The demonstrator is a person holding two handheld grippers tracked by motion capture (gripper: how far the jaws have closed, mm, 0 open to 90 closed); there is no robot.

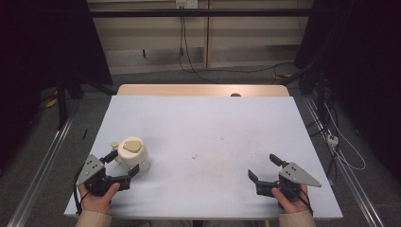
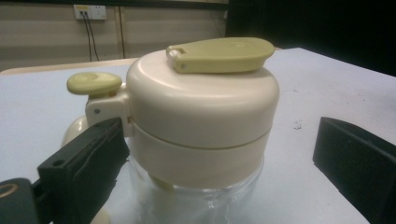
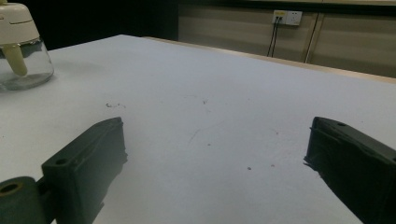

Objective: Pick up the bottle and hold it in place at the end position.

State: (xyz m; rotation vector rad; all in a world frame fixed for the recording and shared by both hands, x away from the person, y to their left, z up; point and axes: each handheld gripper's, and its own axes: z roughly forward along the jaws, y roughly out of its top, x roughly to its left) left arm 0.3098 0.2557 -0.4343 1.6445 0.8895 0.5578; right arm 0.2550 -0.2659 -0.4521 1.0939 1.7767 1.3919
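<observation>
Since my left gripper (image 1: 124, 163) has wide jaws around the jar (image 2: 201, 135), I'd hold its slippery, breakable glass gently.

The high view looks from above my side, forward and down on the whole table (image 1: 203, 123). My left gripper view sits low and very near the jar (image 2: 201, 121), facing the back wall. My right gripper view looks low across the table, with the same jar far at its left edge. Both gripper views share the jar.
</observation>
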